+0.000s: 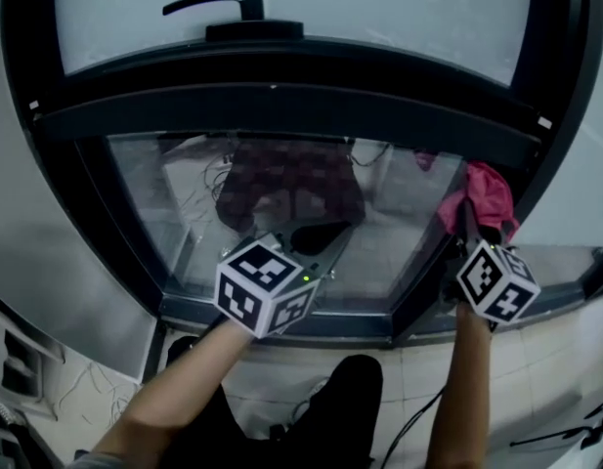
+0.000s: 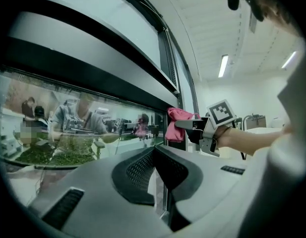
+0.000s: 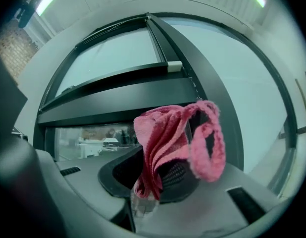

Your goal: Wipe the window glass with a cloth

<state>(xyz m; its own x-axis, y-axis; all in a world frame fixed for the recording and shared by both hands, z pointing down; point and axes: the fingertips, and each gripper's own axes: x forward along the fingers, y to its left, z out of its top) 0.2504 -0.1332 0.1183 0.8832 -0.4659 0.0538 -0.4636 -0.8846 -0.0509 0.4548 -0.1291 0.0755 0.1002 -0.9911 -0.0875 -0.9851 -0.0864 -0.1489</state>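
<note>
The lower window glass point(image 1: 184, 203) sits in a black frame point(image 1: 281, 106) and reflects the room. My right gripper point(image 1: 472, 225) is shut on a pink cloth point(image 1: 487, 195), held up at the pane's upper right corner by the frame's upright. In the right gripper view the cloth point(image 3: 167, 133) bunches up out of the jaws of the right gripper point(image 3: 145, 192), with the glass point(image 3: 88, 138) off to the left. My left gripper point(image 1: 335, 240) points at the middle of the pane, jaws together and holding nothing. The left gripper view shows the left gripper point(image 2: 154, 150), the cloth point(image 2: 173, 123) and the glass point(image 2: 68, 128).
A black window handle point(image 1: 218, 3) sits on the frosted upper pane point(image 1: 379, 8). The sill runs below the glass point(image 1: 311, 322). Cables lie on the tiled floor point(image 1: 565, 438) at the lower right. A white wall flanks the frame on the left point(image 1: 47, 262).
</note>
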